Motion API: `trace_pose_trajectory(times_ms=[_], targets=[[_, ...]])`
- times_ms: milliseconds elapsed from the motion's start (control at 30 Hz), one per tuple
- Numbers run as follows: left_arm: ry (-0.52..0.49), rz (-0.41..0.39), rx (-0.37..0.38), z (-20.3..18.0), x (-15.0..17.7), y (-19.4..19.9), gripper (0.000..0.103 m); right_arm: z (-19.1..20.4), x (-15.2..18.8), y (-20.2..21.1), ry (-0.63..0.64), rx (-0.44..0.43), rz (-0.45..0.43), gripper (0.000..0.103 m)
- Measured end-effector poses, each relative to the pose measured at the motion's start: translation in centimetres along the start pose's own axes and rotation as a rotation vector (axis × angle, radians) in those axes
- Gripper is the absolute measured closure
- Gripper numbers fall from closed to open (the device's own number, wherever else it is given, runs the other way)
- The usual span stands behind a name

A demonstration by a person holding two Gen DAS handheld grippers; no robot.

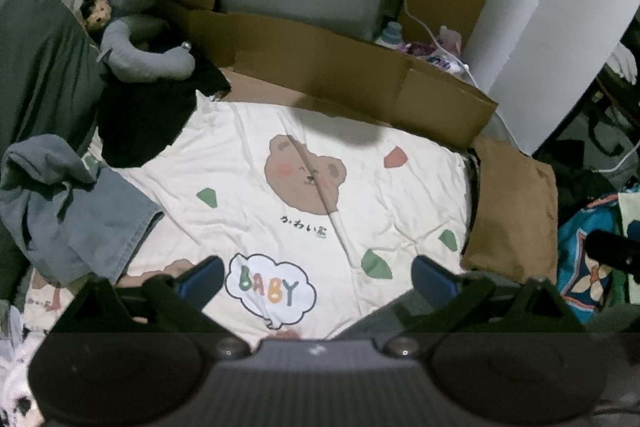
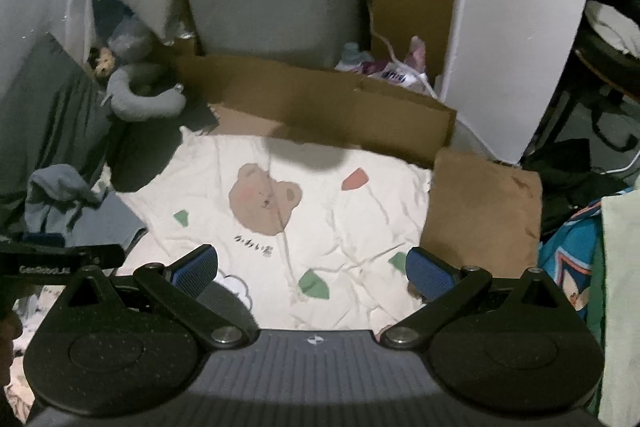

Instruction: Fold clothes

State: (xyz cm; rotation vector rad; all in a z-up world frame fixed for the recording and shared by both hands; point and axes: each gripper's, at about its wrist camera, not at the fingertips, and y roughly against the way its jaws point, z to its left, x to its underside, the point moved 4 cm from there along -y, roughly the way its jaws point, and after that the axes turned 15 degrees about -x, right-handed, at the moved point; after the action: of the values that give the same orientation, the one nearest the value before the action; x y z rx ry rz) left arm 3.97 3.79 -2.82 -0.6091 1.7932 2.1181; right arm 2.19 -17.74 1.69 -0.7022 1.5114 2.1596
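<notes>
Clothes (image 1: 76, 203) lie crumpled on bear-print sheet (image 1: 320, 155) beside cardboard (image 1: 340, 67).

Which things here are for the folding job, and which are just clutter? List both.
For the job: blue-grey garment, black garment, folded brown garment, left gripper and right gripper, both open and empty.

Lying about: bear-print sheet (the work surface), cardboard, grey stuffed toy, white panel, patterned blue cloth.
</notes>
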Motion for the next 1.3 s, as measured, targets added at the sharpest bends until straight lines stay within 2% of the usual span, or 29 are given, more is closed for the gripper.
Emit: trace_pose_trajectory(times_ms=[167,400,667,900,1000,1300], targets=[[-0.007,0.009,-0.004,0.6,-0.1,-0.6,0.005,0.7,-0.3,0.0,0.018,0.031,-0.04,0.0],[-0.001,0.001,-0.004,2.3,-0.4,-0.8,0.005,1.2,-0.9,0.7,-0.005,0.043,-0.164,0.0],[0.056,0.001,-0.026,4.3,-0.9,-1.5,0.005,1.4,-1.1,1.5,-0.035,0.046,-0.27,0.0],[0.094,-0.012,-0.04,6.0,-1.9,-2.1,0.005,1.7,-1.2,1.1,-0.043,0.065,-0.306,0.0],[0.111,-0.035,-0.058,7.3,-2.4,-2.2,0.005,2.3,-1.2,0.4,-0.042,0.048,-0.309,0.0],[0.178,-0.025,-0.109,11.9,-2.9,-4.0,0.007,3.0,-1.7,-1.9,-0.054,0.045,-0.336,0.0]])
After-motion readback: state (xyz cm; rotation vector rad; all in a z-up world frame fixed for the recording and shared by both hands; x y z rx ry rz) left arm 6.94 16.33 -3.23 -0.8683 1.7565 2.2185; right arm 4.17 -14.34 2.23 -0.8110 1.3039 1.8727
